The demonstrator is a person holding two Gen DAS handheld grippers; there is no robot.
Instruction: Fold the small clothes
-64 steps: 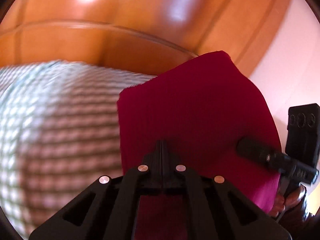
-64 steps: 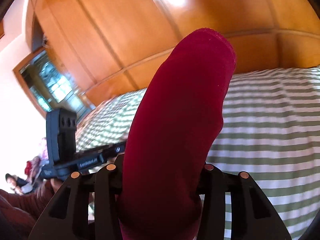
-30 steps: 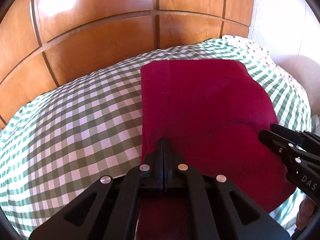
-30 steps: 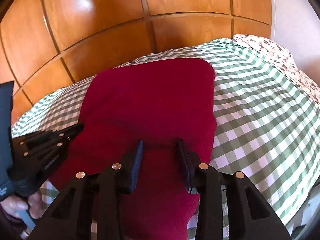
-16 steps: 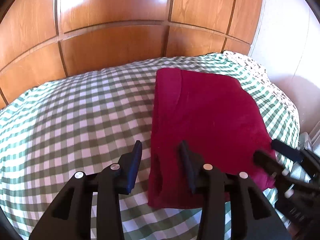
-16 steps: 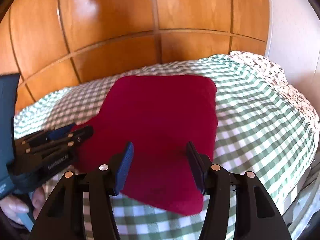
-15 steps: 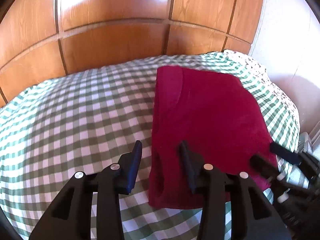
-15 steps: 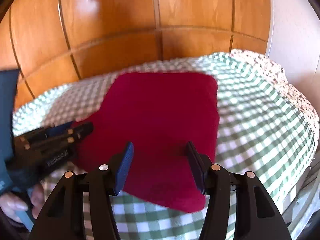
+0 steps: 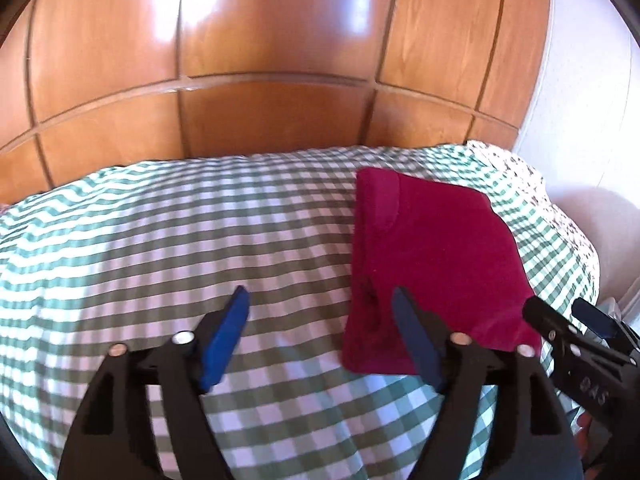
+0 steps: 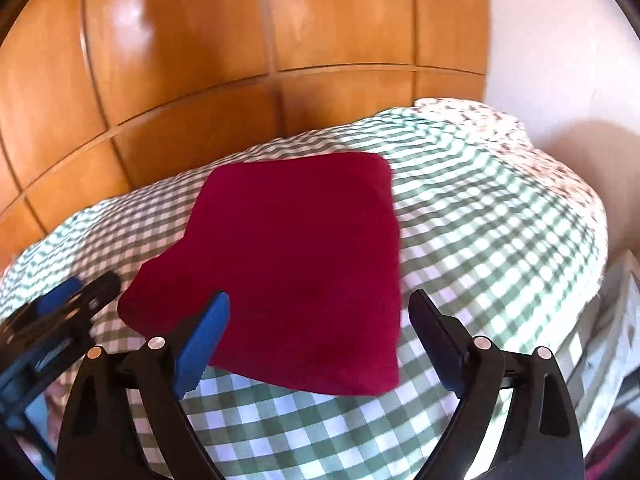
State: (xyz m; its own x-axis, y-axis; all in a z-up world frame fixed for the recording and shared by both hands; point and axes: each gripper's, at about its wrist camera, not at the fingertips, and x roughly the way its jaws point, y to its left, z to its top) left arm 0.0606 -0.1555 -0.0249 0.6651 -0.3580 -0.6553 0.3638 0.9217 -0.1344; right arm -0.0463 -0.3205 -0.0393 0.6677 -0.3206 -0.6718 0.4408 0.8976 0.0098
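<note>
Both grippers, left gripper (image 9: 320, 304) and right gripper (image 10: 320, 312), have just spread their jaws and let go; the red garment (image 10: 304, 264) lies folded on the checked bedspread (image 9: 160, 240), so this fold looks done.

You are working in a bedroom at home; before you lies a bed under a green-and-white checked cover (image 9: 168, 248); glossy wooden panelling (image 9: 260, 48) rises behind it; a floral-print bedding edge (image 10: 532, 140) shows at the far corner beside a pale wall (image 10: 560, 40).
</note>
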